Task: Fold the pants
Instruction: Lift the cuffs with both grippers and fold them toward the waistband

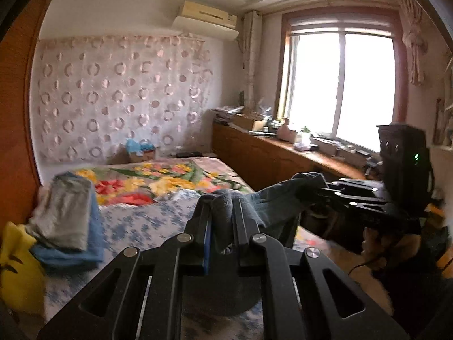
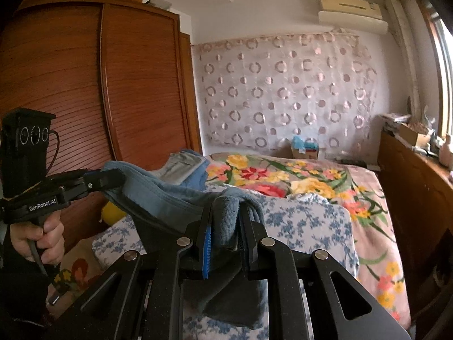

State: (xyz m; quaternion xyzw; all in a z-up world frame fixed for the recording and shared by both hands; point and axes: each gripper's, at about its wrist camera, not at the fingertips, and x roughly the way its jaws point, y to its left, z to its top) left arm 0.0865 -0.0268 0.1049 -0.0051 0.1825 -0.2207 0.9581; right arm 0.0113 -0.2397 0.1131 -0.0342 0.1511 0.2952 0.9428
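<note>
I hold the blue-grey pants [image 1: 271, 198] up in the air between my two tools, above the near edge of the bed [image 1: 158, 221]. My left gripper [image 1: 222, 206] is pinched onto a bunched fold of the fabric, the cloth squeezed between the black fingers with a blue pad showing on the left one. In the left wrist view the pants run from that pinch toward 2 o'clock, where my right gripper [image 1: 325, 191] bites their other end.

In the right wrist view my right gripper [image 2: 226, 215] is likewise pressed together on a thick wad of the pants [image 2: 170, 195], and the cloth stretches away toward 10 o'clock to my left gripper [image 2: 113, 177], whose handle sits in my left hand [image 2: 39, 235]. A loose part of the garment hangs down below the right fingers.

On the bed lies a blue-flowered sheet [image 2: 297, 218], and beyond it, toward 12 o'clock, a bright floral blanket [image 2: 297, 178]. At 9 o'clock in the left view a pile of folded clothes [image 1: 68, 215] rests on the mattress, grey on top of blue, with a yellow cushion [image 1: 19, 269] just beside it at 8 o'clock. A wooden wardrobe [image 2: 99, 85] stands by the bed.
</note>
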